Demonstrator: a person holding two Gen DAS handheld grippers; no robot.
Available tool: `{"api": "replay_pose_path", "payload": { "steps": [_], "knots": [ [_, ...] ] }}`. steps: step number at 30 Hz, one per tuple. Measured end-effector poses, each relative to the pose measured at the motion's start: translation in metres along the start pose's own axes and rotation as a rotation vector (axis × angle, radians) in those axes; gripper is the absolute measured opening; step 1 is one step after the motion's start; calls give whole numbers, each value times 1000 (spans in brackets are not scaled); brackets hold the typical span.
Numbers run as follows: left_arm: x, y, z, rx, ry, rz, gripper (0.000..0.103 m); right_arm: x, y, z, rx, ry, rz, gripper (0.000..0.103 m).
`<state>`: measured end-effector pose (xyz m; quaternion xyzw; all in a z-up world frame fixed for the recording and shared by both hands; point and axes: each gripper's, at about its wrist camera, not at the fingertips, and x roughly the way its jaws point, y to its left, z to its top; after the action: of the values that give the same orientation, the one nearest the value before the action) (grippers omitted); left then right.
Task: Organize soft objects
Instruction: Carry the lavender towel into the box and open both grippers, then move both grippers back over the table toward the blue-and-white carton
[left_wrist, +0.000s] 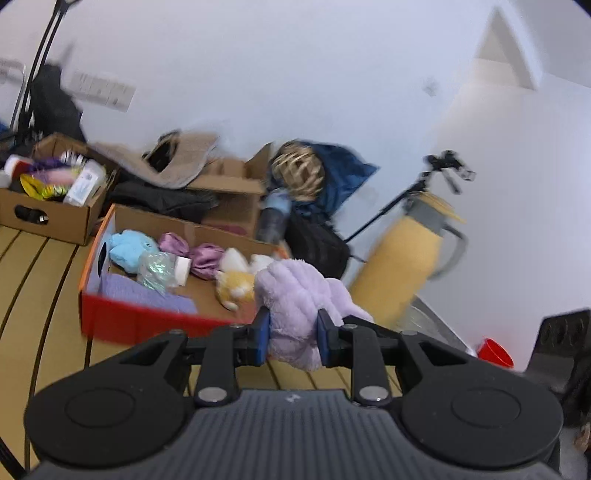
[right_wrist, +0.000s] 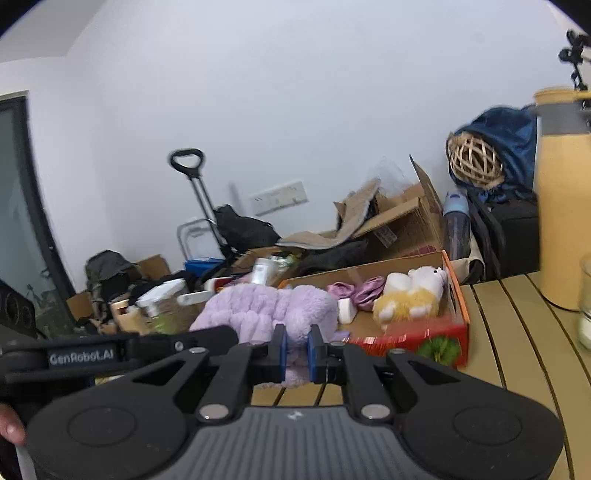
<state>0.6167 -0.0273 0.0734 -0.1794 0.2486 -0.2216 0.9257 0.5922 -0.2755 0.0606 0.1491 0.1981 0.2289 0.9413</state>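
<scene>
A fluffy lilac plush cloth (left_wrist: 295, 295) is held above the wooden table, just at the near edge of a red cardboard box (left_wrist: 140, 319). My left gripper (left_wrist: 292, 338) is shut on one end of it. My right gripper (right_wrist: 295, 350) is shut on the other end of the lilac plush cloth (right_wrist: 266, 306). The red box (right_wrist: 406, 336) holds a yellow-and-white plush toy (left_wrist: 236, 282), purple satin scrunchies (left_wrist: 195, 251), a light blue soft item (left_wrist: 129, 249) and a lilac knitted cloth (left_wrist: 147, 291). The plush toy (right_wrist: 410, 295) also shows in the right wrist view.
A yellow thermos jug (left_wrist: 410, 251) stands to the right of the box. A red cup (left_wrist: 495, 352) and a glass (right_wrist: 585, 306) are further right. A second cardboard box (left_wrist: 51, 206) with bottles sits at the back left. Clutter, bags and a tripod (left_wrist: 443, 166) line the wall.
</scene>
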Motion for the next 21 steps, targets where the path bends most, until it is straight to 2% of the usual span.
{"api": "replay_pose_path", "payload": {
  "steps": [6,9,12,13,15,16,17,21],
  "knots": [
    [84,41,35,-7,59,50,26,103,-40,32,57,77,-18,11],
    [121,60,32,6,122,93,29,149,-58,34,78,142,-51,11],
    [144,77,14,54,192,163,35,180,-69,23,75,215,-83,12],
    [147,81,8,79,206,169,35,187,-71,16,71,250,-88,12],
    [141,78,2,168,181,166,49,189,-70,6,45,280,-103,13],
    [138,78,3,161,179,161,58,189,-69,3,22,287,-111,15],
    [136,79,5,152,180,144,61,190,-68,2,5,292,-116,17],
    [121,76,11,170,139,163,61,184,-66,6,14,280,-117,25]
  ]
}}
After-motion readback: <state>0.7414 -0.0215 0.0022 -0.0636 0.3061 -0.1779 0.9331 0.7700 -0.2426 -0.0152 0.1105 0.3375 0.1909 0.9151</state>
